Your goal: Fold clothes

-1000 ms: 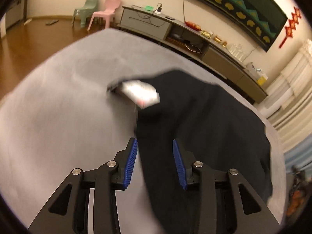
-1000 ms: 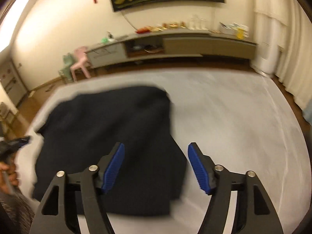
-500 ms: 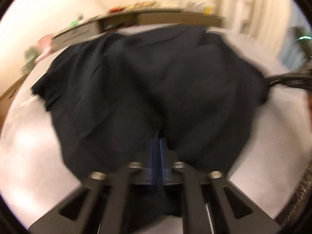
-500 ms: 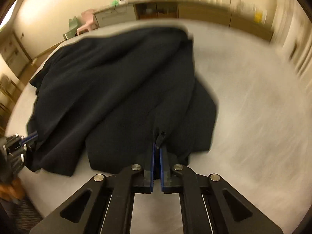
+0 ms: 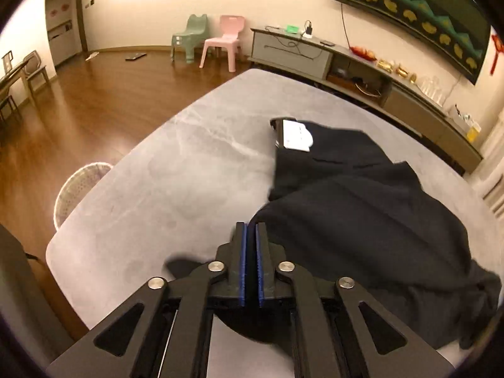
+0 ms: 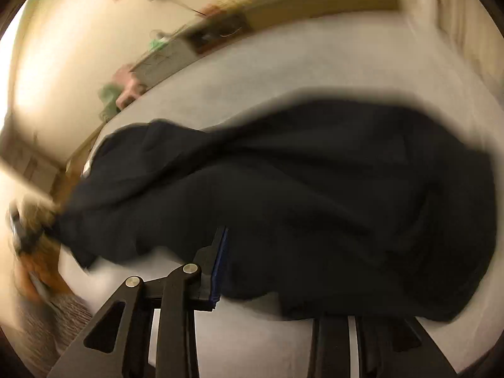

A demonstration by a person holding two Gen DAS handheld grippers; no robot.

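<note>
- Since the earlier frame, both sets of fingers went from standing apart over the dark garment [image 5: 356, 220] to pinching it; the garment now lies bunched instead of spread.
- Left gripper [image 5: 249, 249]: fingers [image 5: 241, 261] nearly together, clamped on a fold of dark cloth that fills the narrow slot between the blue pads and bulges out beneath them.
- Right gripper [image 6: 271, 271]: jaws have just been opening. One blue-padded finger [image 6: 217, 267] shows; the other is hidden beneath the garment [image 6: 283, 195], which drapes across the gap. Whether the pads press the cloth cannot be told.
- Garment position: on the grey tabletop [image 5: 176, 170], ahead and to the right of the left fingers, with a white label [image 5: 296, 135] at its far end.
- Right view is heavily blurred.
</note>
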